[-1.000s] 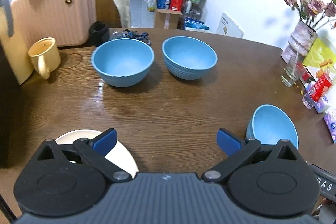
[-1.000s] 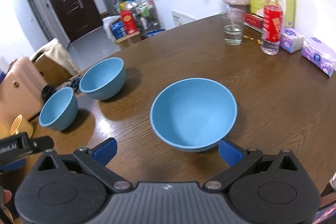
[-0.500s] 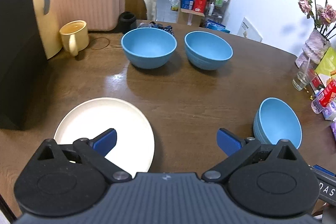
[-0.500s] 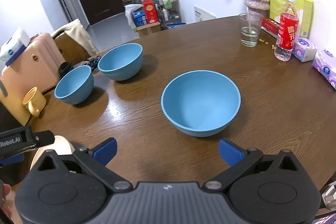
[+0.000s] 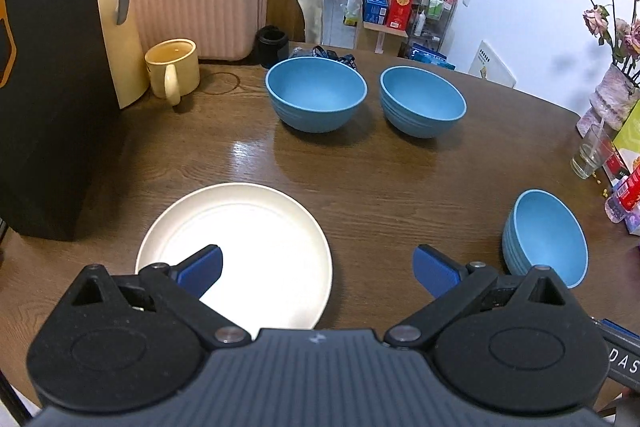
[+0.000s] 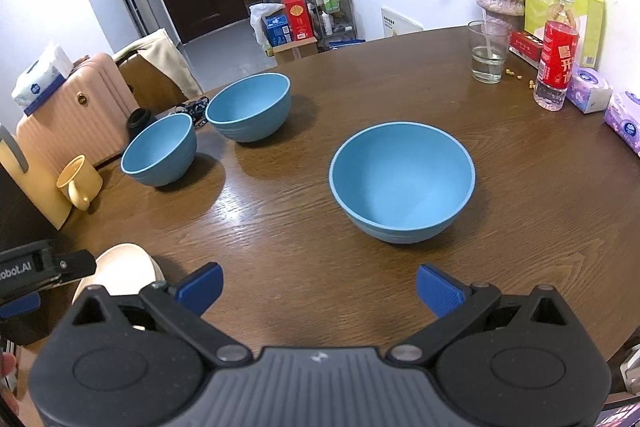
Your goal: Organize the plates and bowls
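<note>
A: How far along was the tidying at that point?

B: Barely begun, by my reading. Three blue bowls sat apart on the bench: the far-left bowl and the far-middle bowl stood near each other toward the back, and the near bowl stood alone, well apart from them, ahead of the right gripper. None was nested in another.

A: And the plate?

B: One cream plate lay flat at the near edge, partly under the left gripper. I saw no second plate to stack it with.

A: Were the fingers holding anything?

B: No. Both pairs were spread wide and empty. One blue pad of the left gripper hovered over the plate without clamping it; the right gripper's fingers stood short of the near bowl, not touching it.

A: So what was left?

B: Nearly everything, I'd judge: gathering the three bowls into one stack and giving the plate a place. The mug, the glass and the bottle looked like bystanders.
</note>
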{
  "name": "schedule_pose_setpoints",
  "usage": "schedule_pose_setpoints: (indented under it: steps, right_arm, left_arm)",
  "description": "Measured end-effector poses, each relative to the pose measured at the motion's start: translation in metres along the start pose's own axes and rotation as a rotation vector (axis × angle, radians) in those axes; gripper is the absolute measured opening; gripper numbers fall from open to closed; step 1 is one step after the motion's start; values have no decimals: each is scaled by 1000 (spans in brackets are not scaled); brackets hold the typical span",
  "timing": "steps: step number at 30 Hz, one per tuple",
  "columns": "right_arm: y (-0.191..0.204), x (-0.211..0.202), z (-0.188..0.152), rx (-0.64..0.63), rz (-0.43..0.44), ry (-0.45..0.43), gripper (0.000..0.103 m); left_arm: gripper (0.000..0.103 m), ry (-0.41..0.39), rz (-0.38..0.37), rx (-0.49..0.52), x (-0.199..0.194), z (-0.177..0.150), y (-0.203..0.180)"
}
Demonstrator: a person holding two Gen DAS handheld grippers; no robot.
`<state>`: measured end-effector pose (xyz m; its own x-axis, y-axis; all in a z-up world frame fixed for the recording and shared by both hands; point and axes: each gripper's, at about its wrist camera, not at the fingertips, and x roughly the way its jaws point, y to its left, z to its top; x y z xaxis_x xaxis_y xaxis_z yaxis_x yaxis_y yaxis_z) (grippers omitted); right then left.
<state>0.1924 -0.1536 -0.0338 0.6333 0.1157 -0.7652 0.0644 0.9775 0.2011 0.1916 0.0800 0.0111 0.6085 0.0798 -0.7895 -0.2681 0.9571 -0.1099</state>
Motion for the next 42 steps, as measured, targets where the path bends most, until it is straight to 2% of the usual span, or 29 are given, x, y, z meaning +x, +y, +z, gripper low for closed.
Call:
schedule_pose_setpoints:
  steps: [28, 42]
  right_arm:
    - [79, 26, 18, -15, -13, 6, 103]
    - [106, 43, 36, -13, -36, 17, 103]
  left_arm:
    - [103, -3, -3, -5, 27, 54, 73]
    - [103, 4, -26, 8, 46, 89, 84]
